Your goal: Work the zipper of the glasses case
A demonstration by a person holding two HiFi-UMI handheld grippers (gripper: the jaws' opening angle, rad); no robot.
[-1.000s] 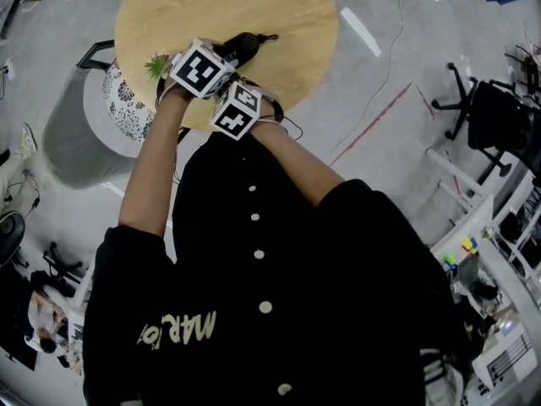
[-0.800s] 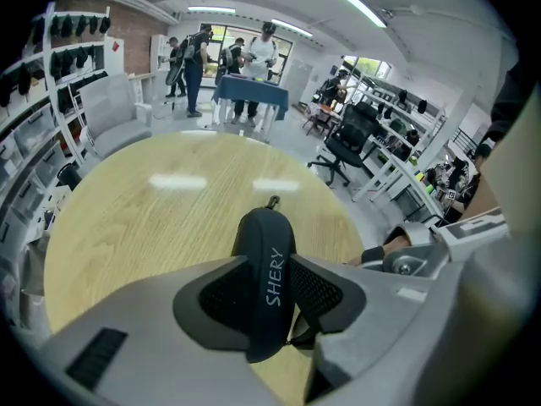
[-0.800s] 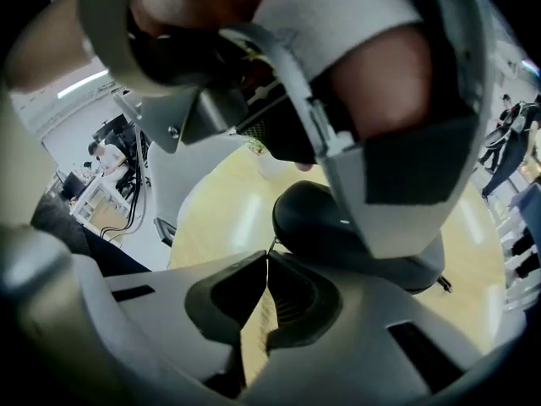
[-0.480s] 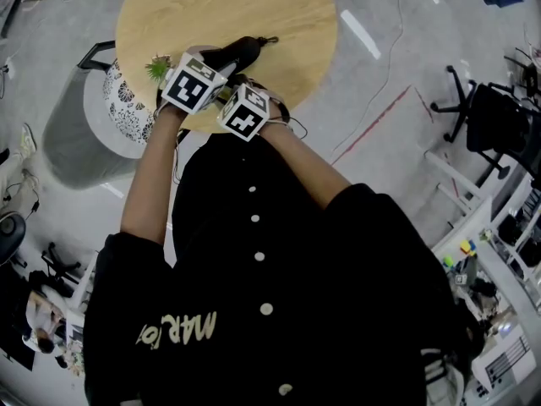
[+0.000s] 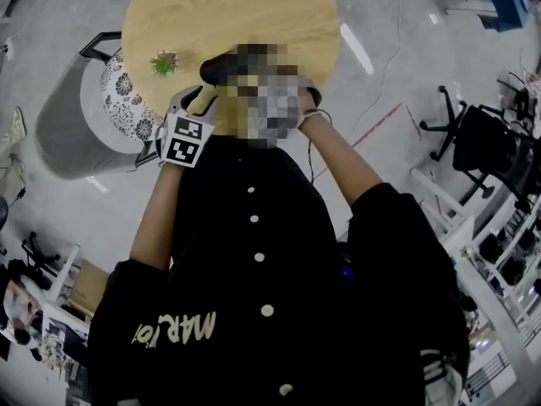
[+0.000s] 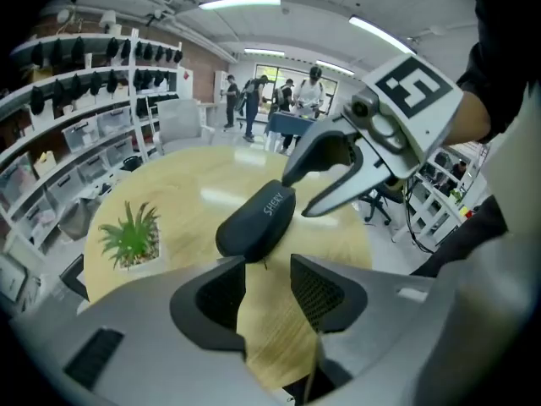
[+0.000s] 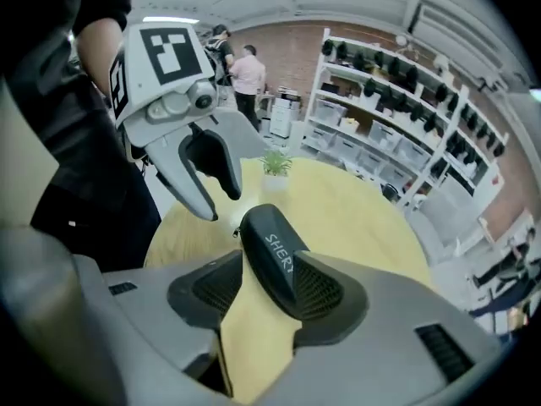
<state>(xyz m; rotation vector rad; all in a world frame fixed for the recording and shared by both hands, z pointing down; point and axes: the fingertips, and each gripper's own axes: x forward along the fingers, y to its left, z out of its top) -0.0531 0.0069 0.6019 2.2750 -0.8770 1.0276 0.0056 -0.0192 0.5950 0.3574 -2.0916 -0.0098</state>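
Observation:
A black zipped glasses case [image 5: 220, 64] lies on the round wooden table [image 5: 254, 11]. My left gripper [image 6: 266, 273] hangs open just short of the case's [image 6: 258, 221] near end, with nothing between its pads. It shows by the table's near edge in the head view [image 5: 196, 104]. My right gripper [image 7: 254, 290] has just been opening. Its jaws stand wide, and the case's [image 7: 272, 256] end lies between them, close to the right pad, without being pressed. In the head view a mosaic patch hides the right gripper. Each gripper also sees the other, open: right [image 6: 325, 184], left [image 7: 207, 184].
A small potted green plant [image 5: 162, 63] stands on the table left of the case. A grey chair with a patterned cushion [image 5: 122, 100] sits at the table's left. Office chairs [image 5: 482, 134] and shelving [image 7: 397, 117] stand farther off. People stand in the background.
My left gripper has pulled away from the case toward the table's near-left edge. The right gripper's cube, visible before, now lies under the mosaic patch. The head view has shifted.

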